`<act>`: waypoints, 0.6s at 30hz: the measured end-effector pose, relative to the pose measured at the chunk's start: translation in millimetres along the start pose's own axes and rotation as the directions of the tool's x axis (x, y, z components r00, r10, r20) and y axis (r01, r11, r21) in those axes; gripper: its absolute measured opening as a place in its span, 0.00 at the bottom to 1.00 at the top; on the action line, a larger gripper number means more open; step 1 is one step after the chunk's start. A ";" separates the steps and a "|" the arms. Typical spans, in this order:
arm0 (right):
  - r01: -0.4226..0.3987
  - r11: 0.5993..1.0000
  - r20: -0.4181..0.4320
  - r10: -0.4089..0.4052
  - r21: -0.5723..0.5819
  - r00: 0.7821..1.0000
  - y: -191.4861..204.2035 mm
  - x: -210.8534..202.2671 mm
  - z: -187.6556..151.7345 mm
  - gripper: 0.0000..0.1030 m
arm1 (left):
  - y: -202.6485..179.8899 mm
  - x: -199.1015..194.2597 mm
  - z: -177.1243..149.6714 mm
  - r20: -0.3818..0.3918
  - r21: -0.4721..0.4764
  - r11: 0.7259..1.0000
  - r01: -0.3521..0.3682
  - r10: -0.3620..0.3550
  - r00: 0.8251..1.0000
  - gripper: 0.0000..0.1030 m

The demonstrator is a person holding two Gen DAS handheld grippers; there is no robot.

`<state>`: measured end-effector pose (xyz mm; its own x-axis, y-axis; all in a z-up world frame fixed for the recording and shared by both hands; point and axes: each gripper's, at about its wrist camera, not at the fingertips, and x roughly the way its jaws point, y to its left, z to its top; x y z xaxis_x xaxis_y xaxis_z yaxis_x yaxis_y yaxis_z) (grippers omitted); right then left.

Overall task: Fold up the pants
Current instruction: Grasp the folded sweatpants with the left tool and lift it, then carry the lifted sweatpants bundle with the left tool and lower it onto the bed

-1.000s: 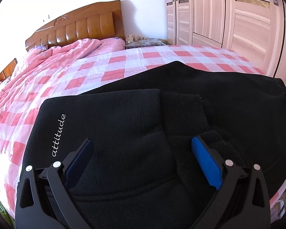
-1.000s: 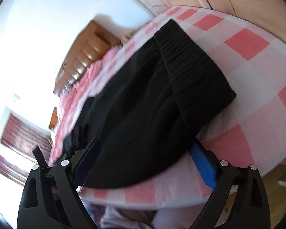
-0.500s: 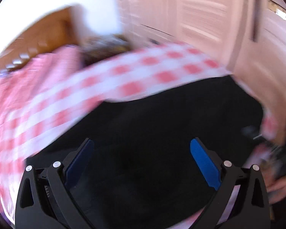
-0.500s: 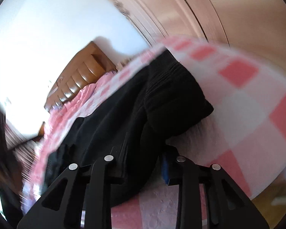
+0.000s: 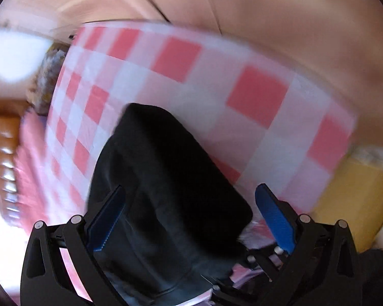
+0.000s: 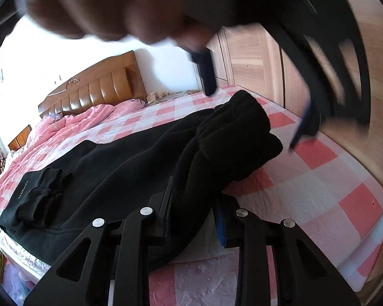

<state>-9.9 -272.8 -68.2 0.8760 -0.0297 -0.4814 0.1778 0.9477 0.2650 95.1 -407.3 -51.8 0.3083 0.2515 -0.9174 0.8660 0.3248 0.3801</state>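
Black pants [image 6: 120,168] lie across the pink-checked bed [image 6: 332,178], with the leg ends folded at the left beside the word "attitude". My right gripper [image 6: 194,211] is shut on the ribbed waist end [image 6: 232,127] near the bed's front edge, lifting it into a bunch. A blurred hand [image 6: 109,5] holds my left gripper [image 6: 250,119] above that waist end. In the left wrist view the left gripper [image 5: 191,216] points steeply down, open, its blue pads [image 5: 275,216] wide apart on either side of the pants [image 5: 166,178].
A wooden headboard [image 6: 94,89] and a rumpled pink quilt [image 6: 71,122] lie at the far end. Wardrobe doors [image 6: 252,63] stand along the right side of the bed. The bed's corner [image 5: 344,127] drops to yellow floor [image 5: 357,199].
My right gripper has shut on the waist end of the pants. My left gripper swung from the folded legs over to the waist end, rolling and tipping down, still open.
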 end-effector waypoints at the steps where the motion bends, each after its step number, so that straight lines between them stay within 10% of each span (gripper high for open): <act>1: 0.001 1.000 0.002 -0.001 -0.004 1.000 0.8 -0.5 0.0 0.28 | -9.1 10.7 5.0 -0.039 0.033 0.997 -0.074 0.075 0.996 0.98; 6: 0.012 1.000 0.010 -0.012 -0.028 1.000 13.8 -2.6 2.6 0.28 | -18.3 54.8 9.7 -0.150 0.111 0.964 -0.242 0.257 0.955 0.98; 7: 0.014 0.999 0.011 -0.014 -0.030 1.000 14.8 -3.0 3.1 0.28 | -17.4 54.7 6.3 -0.145 0.122 0.962 -0.243 0.260 0.955 0.84; 8: 0.013 0.999 0.012 -0.012 -0.031 1.000 14.9 -3.3 3.3 0.28 | -16.2 53.6 1.2 -0.145 0.135 0.959 -0.249 0.267 0.953 0.47; 11: -0.019 1.000 0.026 0.019 -0.022 0.999 16.1 -9.5 5.7 0.33 | 4.5 37.5 -18.0 -0.090 0.086 0.978 -0.189 0.196 0.976 0.25; 14: -0.085 0.996 0.001 0.085 0.024 0.996 17.4 -14.5 5.9 0.96 | 39.1 11.2 -40.7 0.006 -0.030 0.995 -0.091 0.091 0.996 0.23; 18: -0.180 0.983 -0.047 0.181 0.029 0.982 39.1 -12.8 -1.4 0.96 | 86.7 -34.1 -85.2 0.175 -0.166 0.985 0.040 -0.011 0.984 0.23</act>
<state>-14.8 -234.9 -52.9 0.8717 0.1576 -0.4641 0.0301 0.9279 0.3717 126.2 -310.0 22.5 0.3632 0.0845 -0.9279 0.8002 0.4818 0.3571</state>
